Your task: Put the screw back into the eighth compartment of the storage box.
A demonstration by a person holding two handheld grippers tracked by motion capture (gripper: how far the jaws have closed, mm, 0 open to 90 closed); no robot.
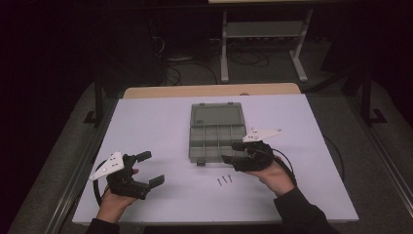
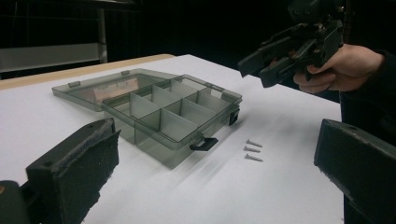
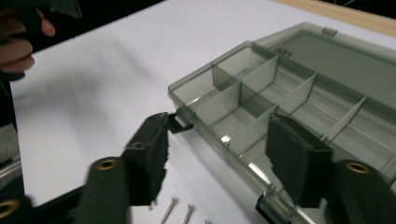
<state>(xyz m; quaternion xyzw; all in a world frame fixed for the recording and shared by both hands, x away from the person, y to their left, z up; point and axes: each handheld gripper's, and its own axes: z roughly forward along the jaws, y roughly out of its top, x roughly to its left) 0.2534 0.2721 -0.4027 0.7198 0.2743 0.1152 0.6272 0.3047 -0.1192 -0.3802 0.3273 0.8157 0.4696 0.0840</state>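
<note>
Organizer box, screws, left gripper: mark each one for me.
organizer box (image 1: 216, 136), high view, on a divider in the tray.
screws (image 2: 252, 150), left gripper view, on the middle screw's shank.
left gripper (image 1: 150, 168), high view, midway between its open jaws.

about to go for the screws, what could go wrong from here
1. The three screws are thin and lie close together flat on the table; wide padded jaws may nudge or scatter them instead of gripping one.
2. The right gripper is open right at the open box's near edge, so it could bump the box or its latch and shift it.
</note>
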